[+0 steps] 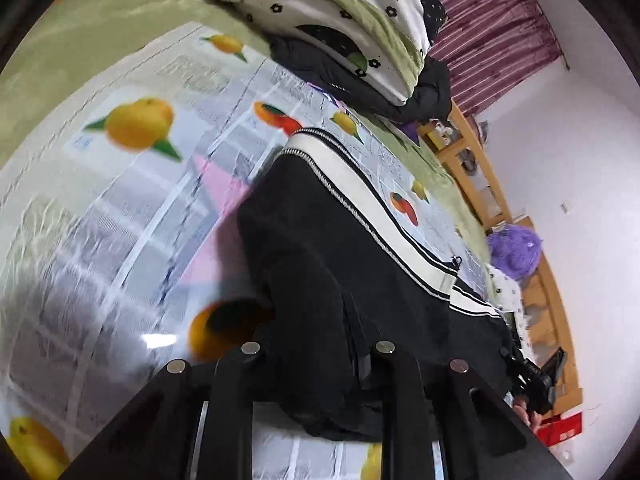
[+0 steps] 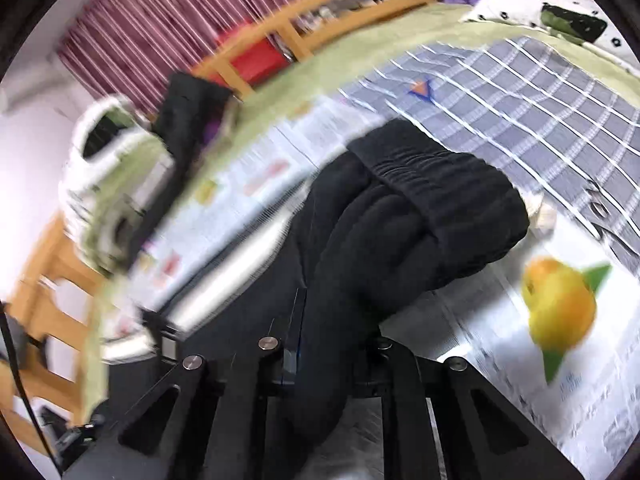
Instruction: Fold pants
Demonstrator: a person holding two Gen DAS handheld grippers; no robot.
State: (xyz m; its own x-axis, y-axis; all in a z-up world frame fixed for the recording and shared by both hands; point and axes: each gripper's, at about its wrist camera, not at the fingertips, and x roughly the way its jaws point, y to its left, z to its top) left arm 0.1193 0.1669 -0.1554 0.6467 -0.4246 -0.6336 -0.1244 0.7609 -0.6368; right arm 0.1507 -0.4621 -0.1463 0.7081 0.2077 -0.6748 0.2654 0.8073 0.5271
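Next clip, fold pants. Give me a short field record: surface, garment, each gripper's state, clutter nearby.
surface: bed with fruit-print cover
garment: black pants with white side stripe, bunched, elastic waistband visible
left gripper: jaws closed on black fabric
right gripper: jaws closed on black fabric
clutter: pile of bedding, purple plush toy, wooden bed rail

Both the left gripper (image 1: 320, 344) and right gripper (image 2: 324, 344) are angled downward, jaws nearly closed.

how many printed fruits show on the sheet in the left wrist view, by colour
Yellow fruit prints: 6
Orange or orange-red fruit prints: 3
Total: 9, counting those cut by the picture's edge or part hidden behind the hand-held gripper.
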